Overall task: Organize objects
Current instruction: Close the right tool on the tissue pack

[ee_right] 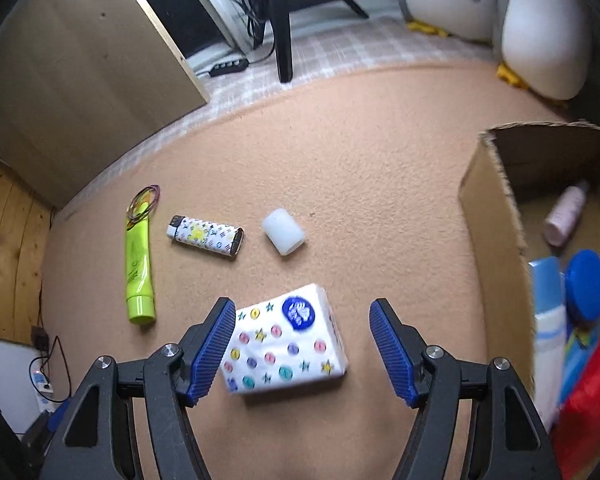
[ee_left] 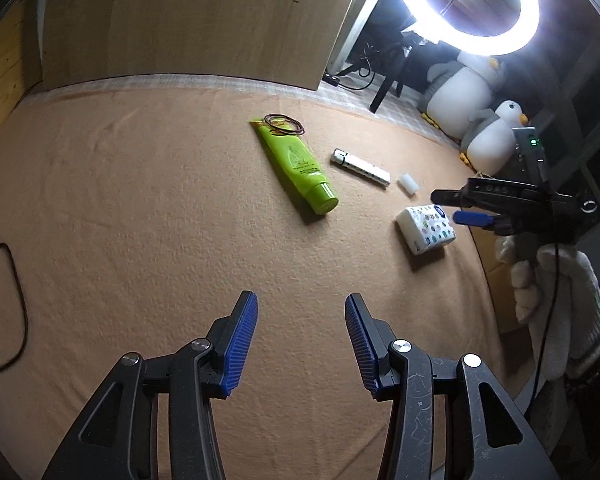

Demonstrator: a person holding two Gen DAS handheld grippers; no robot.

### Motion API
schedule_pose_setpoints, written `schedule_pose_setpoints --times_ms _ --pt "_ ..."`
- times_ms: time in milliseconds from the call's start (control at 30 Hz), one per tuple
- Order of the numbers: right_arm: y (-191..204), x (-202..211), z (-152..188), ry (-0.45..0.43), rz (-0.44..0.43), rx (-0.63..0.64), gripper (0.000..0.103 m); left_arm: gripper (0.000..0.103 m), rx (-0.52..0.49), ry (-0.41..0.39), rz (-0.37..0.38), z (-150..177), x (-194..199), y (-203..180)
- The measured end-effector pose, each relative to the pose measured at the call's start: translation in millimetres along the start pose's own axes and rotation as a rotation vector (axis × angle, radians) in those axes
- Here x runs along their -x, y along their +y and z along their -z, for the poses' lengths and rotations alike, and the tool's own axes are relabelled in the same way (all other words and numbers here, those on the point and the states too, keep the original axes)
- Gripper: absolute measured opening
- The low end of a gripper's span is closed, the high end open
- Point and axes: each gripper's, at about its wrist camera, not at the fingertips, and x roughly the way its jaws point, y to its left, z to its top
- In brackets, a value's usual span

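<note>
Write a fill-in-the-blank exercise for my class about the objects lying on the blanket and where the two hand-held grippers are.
1. The rubber bands lie on the flat end of the ____ tube.
2. The lighter lies between that tube and the white ____.
3. The right hand-held gripper is open around the ____ pack.
4. The blue-lidded jar sits inside the ____ box.

Missing words: green; cylinder; tissue; cardboard

You have lots of bare blanket (ee_left: pixel 140 220) on your left side. On your right, the cardboard box (ee_right: pixel 496 220) wall blocks the way.
</note>
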Motion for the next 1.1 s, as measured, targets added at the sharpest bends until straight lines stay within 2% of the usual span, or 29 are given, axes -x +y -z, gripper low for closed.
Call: schedule_pose_setpoints --times_ms 100,333,533,733,800,833,867,900,1100 --pt "-0.4 -6.9 -0.2 0.037 -0.032 0.013 0.046 0.049 0.019 0.0 -0.001 1.8 -2.8 -2.9" --pt "10.7 -12.3 14.0 0.084 -0.086 0.073 0.038 0.049 0.038 0.009 0.005 3.0 -15.2 -13.8" --pt "26.8 -12.8 43.4 0.127 -0.13 0.08 0.038 0.049 0.021 0.025 0.021 4.0 -22.3 -20.7" --pt "46.1 -11.1 78.0 0.151 -0.23 0.129 0.038 0.049 -0.001 0.067 0.058 8.0 -36.5 -27.4" --pt "50.5 -5.5 85.3 0.128 -0.217 0.173 0.04 0.051 -0.02 0.09 0.077 10.0 -44.9 -35.4" --pt "52.0 -2.0 89.0 0.12 -0.211 0.191 0.041 0.055 -0.028 0.1 0.088 10.9 -48.2 -39.1" --pt "53.6 1.5 90.8 0.116 -0.211 0.203 0.044 0.063 -0.036 0.109 0.098 11.5 -52.5 -43.1" --pt "53.8 3.6 92.9 0.116 -0.212 0.21 0.046 0.066 -0.042 0.113 0.103 12.6 -54.4 -45.4" --pt "50.1 5.1 92.6 0.126 -0.198 0.205 0.048 0.066 -0.1 0.141 0.12 10.8 -77.0 -62.7"
